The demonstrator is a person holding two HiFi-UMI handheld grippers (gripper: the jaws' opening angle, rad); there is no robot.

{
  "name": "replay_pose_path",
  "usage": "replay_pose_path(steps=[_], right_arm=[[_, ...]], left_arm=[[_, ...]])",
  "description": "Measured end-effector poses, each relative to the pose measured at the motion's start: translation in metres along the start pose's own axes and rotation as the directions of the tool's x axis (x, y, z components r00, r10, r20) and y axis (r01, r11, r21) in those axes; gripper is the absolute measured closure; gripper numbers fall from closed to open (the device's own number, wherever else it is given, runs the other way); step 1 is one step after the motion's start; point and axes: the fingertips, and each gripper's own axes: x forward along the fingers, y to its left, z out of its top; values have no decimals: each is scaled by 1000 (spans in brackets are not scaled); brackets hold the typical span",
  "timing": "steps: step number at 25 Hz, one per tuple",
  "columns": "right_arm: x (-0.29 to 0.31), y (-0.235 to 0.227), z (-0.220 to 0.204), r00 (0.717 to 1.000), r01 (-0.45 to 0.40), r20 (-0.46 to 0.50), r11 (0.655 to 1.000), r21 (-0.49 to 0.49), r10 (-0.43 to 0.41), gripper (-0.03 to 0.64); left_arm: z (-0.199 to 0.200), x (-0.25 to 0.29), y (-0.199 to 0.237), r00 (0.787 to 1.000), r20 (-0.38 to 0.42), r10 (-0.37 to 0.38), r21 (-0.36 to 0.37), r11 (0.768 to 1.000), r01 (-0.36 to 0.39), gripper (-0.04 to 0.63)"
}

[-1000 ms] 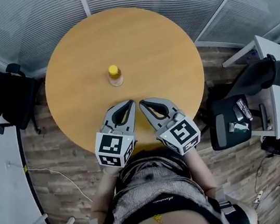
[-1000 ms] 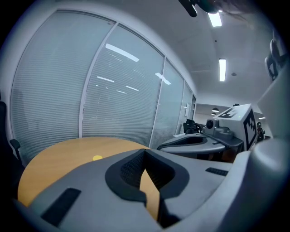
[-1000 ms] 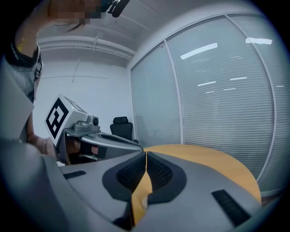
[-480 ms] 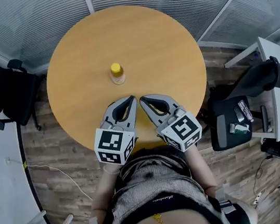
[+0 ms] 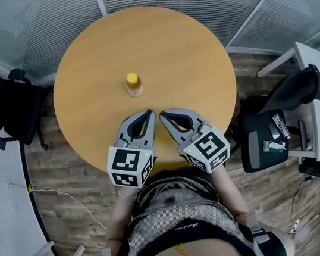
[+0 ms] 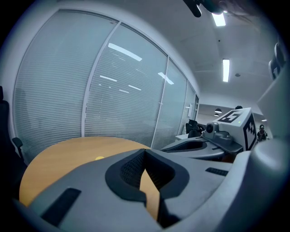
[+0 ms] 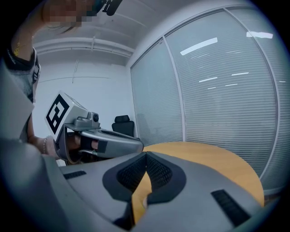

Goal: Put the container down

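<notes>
1. My left claw [image 5: 149, 115] and right claw [image 5: 162, 115] are both closed, with nothing between the jaws.
2. The container [image 5: 134, 85] stands upright on the worktop [image 5: 183, 48], apart from both.
3. I judge nothing is left to do.

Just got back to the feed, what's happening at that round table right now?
A person holds a two-jaw gripper in each hand over the near edge of the round wooden table. The left gripper and right gripper sit side by side, each with its jaws together and nothing between them. The container, a small bottle with a yellow cap, stands upright near the table's middle, apart from both grippers. It looks already set down.
</notes>
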Motion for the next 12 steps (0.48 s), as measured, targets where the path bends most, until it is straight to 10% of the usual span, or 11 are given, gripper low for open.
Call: replay_pose_path(steps=[12], right_arm=[[2, 4, -4, 1000, -6, -15, 1000, -1, 6, 596]], left_arm=[[-4, -1, 1, 1000, -11, -2, 3, 1000, 2, 575]])
